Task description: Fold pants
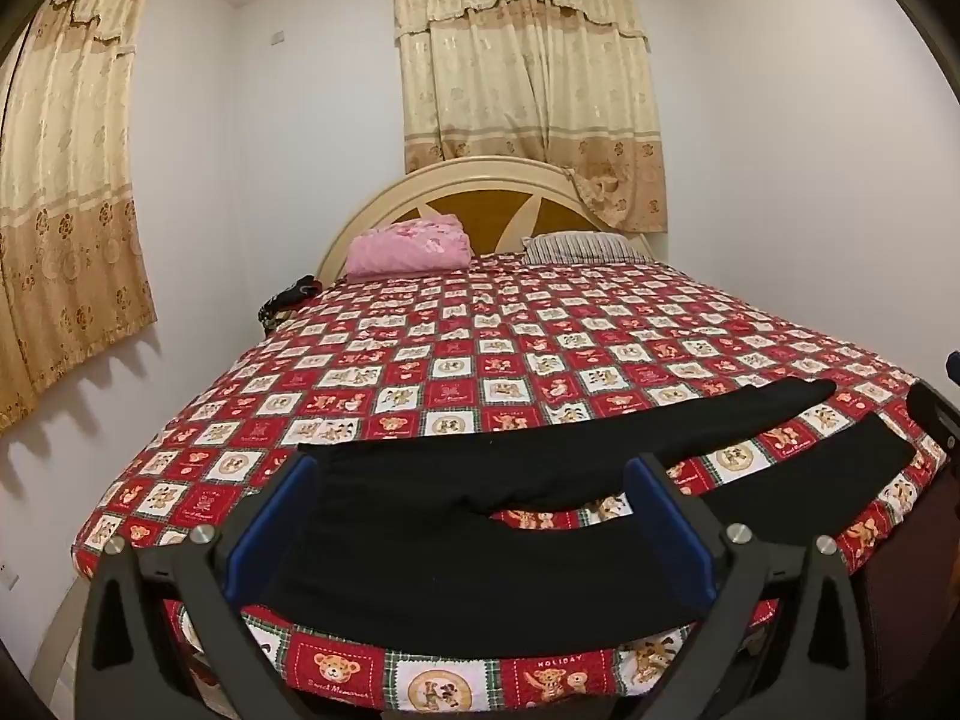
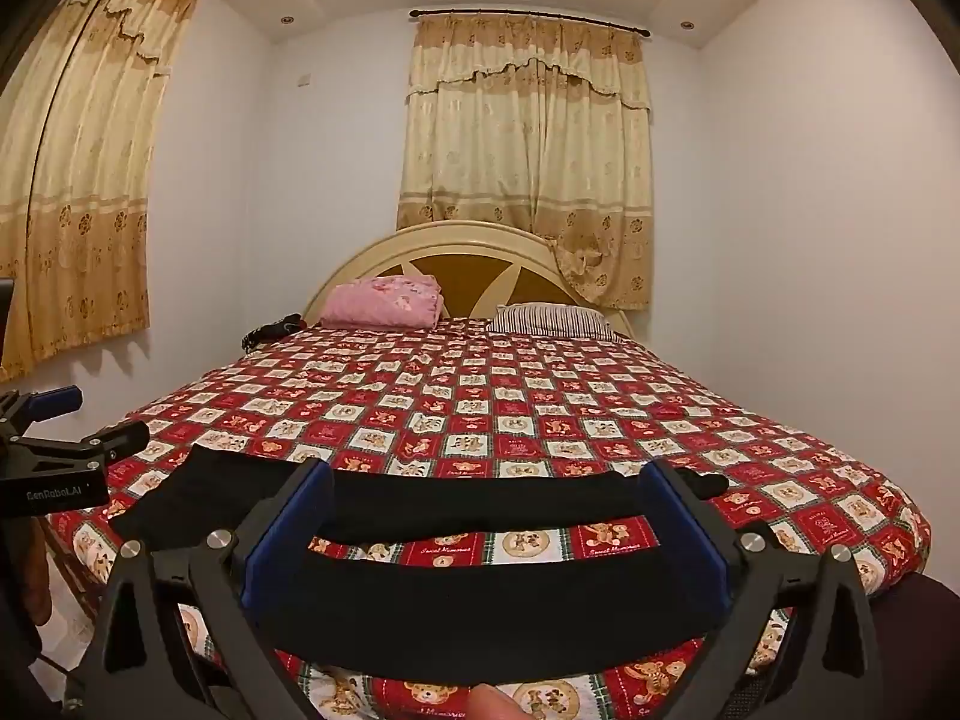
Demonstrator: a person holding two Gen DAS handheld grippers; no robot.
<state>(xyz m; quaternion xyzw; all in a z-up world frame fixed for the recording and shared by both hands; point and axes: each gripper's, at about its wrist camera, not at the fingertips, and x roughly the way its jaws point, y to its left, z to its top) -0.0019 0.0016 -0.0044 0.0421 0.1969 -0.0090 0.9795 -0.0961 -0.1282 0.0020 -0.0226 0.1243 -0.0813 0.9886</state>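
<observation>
A pair of black pants (image 1: 480, 516) is laid flat across the near edge of a bed covered by a red patchwork bedspread (image 1: 480, 348) printed with teddy bears. In the left wrist view the waist end is seen at 6 o'clock, and the two legs are spread toward 3 o'clock, with a strip of bedspread showing between them. The left gripper (image 1: 471, 516) is held just above the waist part, its blue-padded fingers (image 1: 270, 528) set wide apart with the cloth seen between them; no pad is seen pressing on the fabric. In the right wrist view both legs are seen as dark bands crossing the frame from 9 o'clock to 3 o'clock, and the right gripper (image 2: 486, 540) is poised over them with its fingers (image 2: 684, 540) likewise spread wide and nothing clamped. The other gripper's body is seen at 9 o'clock in that view. At 12 o'clock on the bed, a folded pink blanket (image 1: 411, 243) and a striped pillow (image 1: 582, 247) are placed against a rounded cream headboard (image 1: 480, 192). Beige floral curtains (image 1: 528, 72) are hung behind the headboard, and a second pair is hung at 10 o'clock.
</observation>
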